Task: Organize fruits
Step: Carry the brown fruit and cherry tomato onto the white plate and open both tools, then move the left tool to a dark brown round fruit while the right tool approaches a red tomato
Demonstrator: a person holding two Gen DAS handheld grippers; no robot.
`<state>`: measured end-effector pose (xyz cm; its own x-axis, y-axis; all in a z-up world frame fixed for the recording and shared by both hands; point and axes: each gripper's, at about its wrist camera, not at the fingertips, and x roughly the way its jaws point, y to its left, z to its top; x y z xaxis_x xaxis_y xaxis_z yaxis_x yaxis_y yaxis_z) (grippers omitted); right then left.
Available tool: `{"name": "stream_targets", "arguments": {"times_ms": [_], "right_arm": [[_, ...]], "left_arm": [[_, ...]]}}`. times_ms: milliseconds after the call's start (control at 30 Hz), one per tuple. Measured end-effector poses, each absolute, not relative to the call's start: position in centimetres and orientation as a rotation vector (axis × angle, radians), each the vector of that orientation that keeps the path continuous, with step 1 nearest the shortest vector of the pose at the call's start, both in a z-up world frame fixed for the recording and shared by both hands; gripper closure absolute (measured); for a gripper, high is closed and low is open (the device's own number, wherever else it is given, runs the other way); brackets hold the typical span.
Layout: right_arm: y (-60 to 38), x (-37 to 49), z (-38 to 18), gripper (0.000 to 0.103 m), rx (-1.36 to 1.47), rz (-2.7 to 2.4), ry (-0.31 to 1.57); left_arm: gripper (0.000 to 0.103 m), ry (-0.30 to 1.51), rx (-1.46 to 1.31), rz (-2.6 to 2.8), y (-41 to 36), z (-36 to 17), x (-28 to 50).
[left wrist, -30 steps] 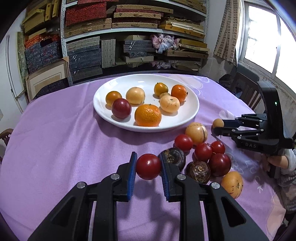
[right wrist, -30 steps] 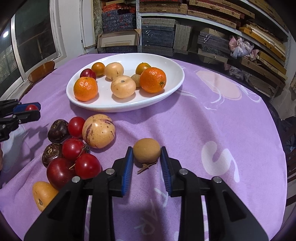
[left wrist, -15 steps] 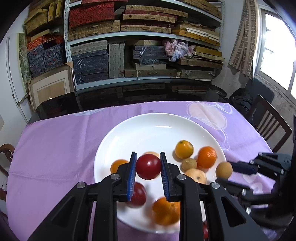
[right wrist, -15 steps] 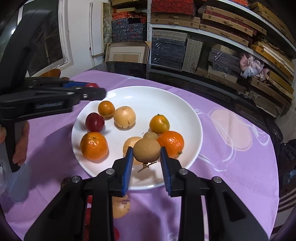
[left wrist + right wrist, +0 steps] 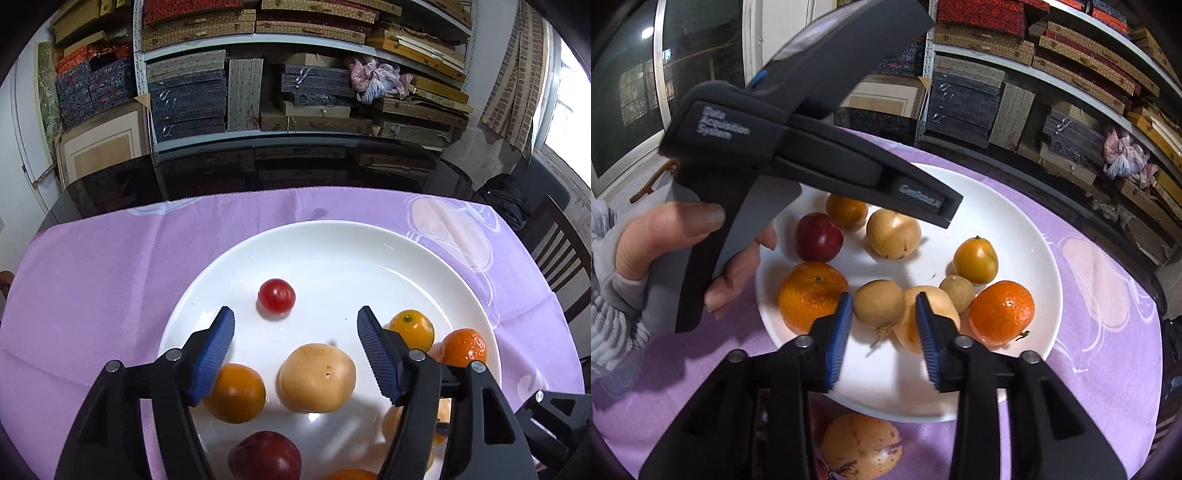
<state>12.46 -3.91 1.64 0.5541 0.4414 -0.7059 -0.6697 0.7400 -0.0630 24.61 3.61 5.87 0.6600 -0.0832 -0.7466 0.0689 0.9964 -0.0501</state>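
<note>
Blue-padded and spread wide, the left gripper (image 5: pixel 295 332) has just been opening and holds nothing; the small red fruit (image 5: pixel 276 296) lies free on the white plate (image 5: pixel 369 258) just beyond its fingertips, ahead of the gap. The right gripper (image 5: pixel 884 317) has also just been opening, its jaws only a little apart, and the small brown fruit (image 5: pixel 880 301) sits between the pads, over the plate, with a slight gap on either side. A hand (image 5: pixel 683 254) grasps the left gripper's handle, angled down over the plate on the purple-clothed table (image 5: pixel 110 266).
</note>
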Motion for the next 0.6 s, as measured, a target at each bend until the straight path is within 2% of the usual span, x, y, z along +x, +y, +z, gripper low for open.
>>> {"name": "stream_targets", "arguments": {"times_ms": [67,133,233,367,500,600], "right_arm": [[-4.6,12.0,1.9,0.059,-0.329,0.675,0.721],[-5.7,11.3,2.4,0.055,-0.309,0.669,0.71],[-8.2,9.6,3.1,0.025,-0.268,0.651,0.685],[-12.3,6.5,3.1,0.007,-0.198,0.613,0.646],[-16.3,3.9,2.2,0.004,-0.103,0.564,0.635],[-18.5,2.9,1.2,0.004,-0.035,0.532,0.652]], "left_arm": [[0.032,0.826,-0.027,-0.088,4.1,6.7,23.4],[0.027,0.806,-0.048,-0.084,4.7,7.4,21.8],[0.018,0.781,-0.069,-0.081,5.8,8.2,18.2],[0.013,0.777,-0.066,-0.088,6.4,7.7,12.6],[0.007,0.794,-0.034,-0.091,5.8,6.1,7.5],[0.006,0.816,-0.02,-0.102,5.3,4.8,5.5]]}}
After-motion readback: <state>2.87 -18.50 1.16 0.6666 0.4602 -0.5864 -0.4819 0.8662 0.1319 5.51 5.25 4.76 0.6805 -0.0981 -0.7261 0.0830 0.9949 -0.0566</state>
